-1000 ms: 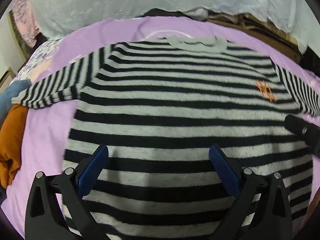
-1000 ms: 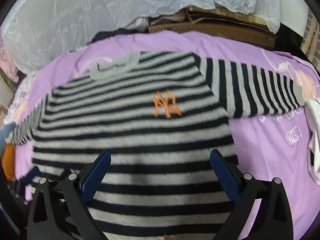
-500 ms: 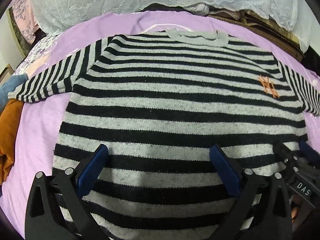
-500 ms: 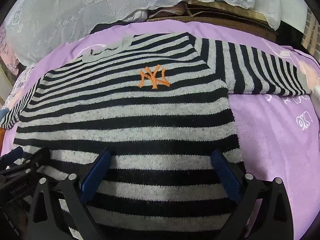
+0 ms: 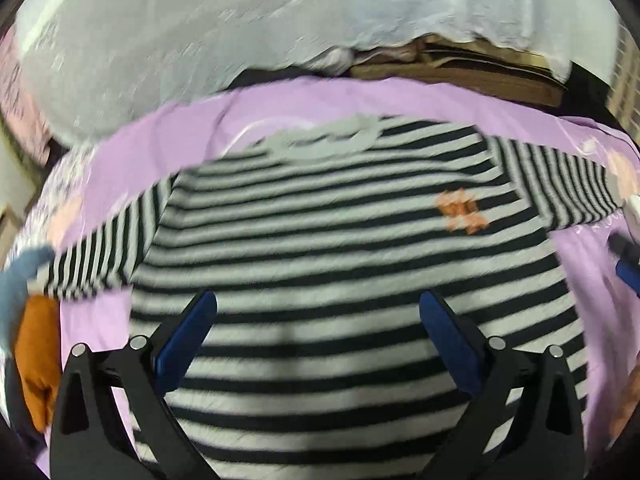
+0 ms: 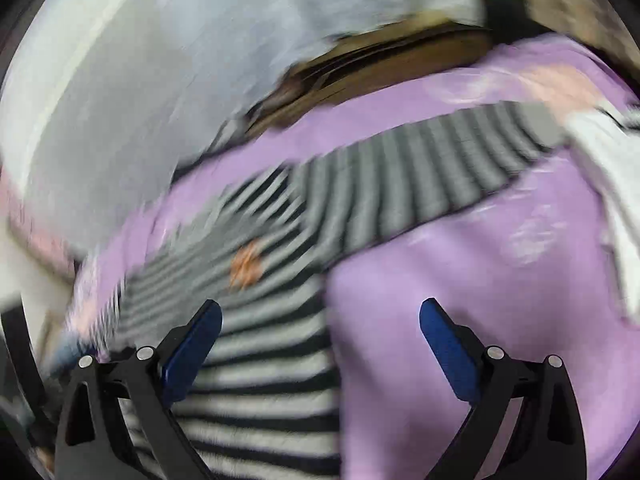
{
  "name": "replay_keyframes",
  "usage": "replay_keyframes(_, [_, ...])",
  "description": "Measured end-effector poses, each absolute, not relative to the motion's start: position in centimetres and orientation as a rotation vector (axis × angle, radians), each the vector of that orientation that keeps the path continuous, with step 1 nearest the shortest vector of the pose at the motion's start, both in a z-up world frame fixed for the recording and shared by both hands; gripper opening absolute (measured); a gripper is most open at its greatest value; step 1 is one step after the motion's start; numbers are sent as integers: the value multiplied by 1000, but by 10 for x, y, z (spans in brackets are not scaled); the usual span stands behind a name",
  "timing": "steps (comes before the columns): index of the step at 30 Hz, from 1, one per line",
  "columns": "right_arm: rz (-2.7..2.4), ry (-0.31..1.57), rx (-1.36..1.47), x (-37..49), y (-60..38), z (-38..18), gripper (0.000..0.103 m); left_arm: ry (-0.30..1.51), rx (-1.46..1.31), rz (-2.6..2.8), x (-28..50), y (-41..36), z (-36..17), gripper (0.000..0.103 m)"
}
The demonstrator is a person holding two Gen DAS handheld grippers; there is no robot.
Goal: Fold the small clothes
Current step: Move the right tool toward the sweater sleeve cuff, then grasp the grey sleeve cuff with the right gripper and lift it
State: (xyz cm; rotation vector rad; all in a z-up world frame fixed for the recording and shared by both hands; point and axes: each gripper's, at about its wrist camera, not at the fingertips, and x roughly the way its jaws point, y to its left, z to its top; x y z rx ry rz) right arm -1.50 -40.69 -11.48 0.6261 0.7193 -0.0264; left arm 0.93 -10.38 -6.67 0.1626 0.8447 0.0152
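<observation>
A black-and-grey striped sweater [image 5: 328,248] with an orange logo [image 5: 460,210] lies flat on the purple sheet [image 5: 192,136], both sleeves spread out. My left gripper [image 5: 316,320] is open and empty above the sweater's lower body. My right gripper [image 6: 320,328] is open and empty over the sweater's right side edge [image 6: 280,360], with the right sleeve [image 6: 420,184] stretching away ahead. The right wrist view is blurred. The right gripper's blue pad shows at the left wrist view's right edge [image 5: 628,276].
An orange garment [image 5: 38,364] and a blue one [image 5: 16,280] lie at the sheet's left edge. A white garment [image 6: 608,184] lies by the right sleeve's cuff. White lace fabric [image 5: 240,24] and brown items [image 5: 460,68] lie behind the sheet.
Both grippers have lifted and pulled back from the sweater's hem. The right gripper swung right, now over the sweater's right edge and purple sheet. Both stay open.
</observation>
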Motion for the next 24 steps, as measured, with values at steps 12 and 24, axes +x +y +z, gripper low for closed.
replay_keyframes(12, [-247,699,906,17,-511,-143,78,896,138,-41,72,-185,-78,99])
replay_keyframes(24, [-483,628,1125,59,-551,-169,53,1016,37,-27,105,-176,-140,99])
